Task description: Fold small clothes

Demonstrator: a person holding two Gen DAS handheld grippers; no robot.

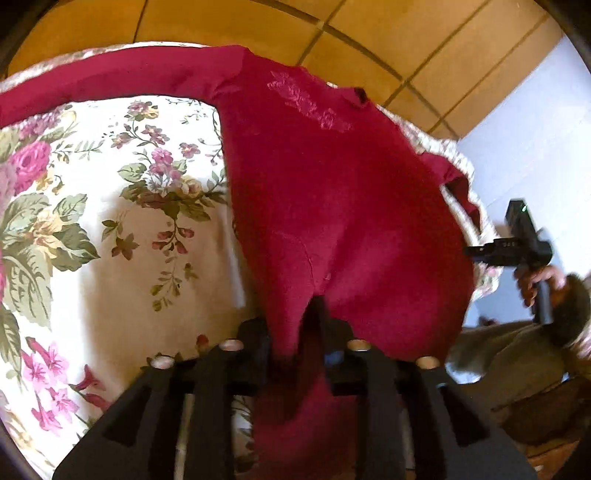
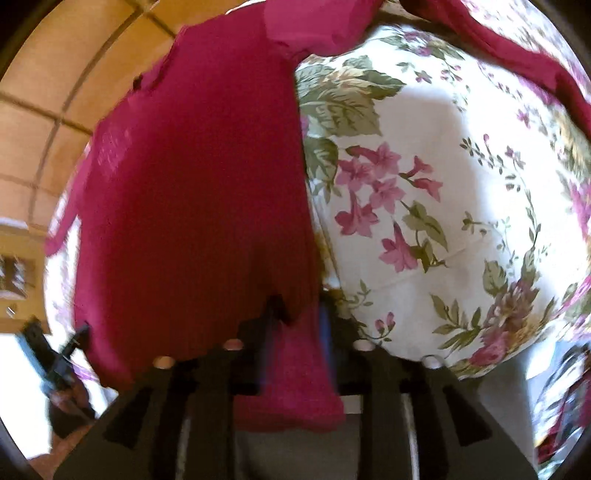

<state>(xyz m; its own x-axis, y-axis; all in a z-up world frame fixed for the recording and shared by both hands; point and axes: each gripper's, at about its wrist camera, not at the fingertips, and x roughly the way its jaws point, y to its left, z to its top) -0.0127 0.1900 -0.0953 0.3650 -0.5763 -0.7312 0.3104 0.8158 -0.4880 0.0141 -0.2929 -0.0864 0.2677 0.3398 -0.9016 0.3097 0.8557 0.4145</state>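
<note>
Floral table (image 1: 110, 221): red top (image 1: 332, 206) runs lengthwise away from both grippers, left gripper (image 1: 295, 350) and right gripper (image 2: 295, 332) fingers each clamped on its near hem.

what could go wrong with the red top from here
The red top lies near the edge of the floral tablecloth, one sleeve already over the side, so a pull could drag it toward the tiled floor. Both the left gripper and right gripper have only the hem between their jaws, so it may slip free.

Bare floral cloth (image 1: 122, 266) beside red garment (image 1: 332, 206), passable, no obstacles there
</note>
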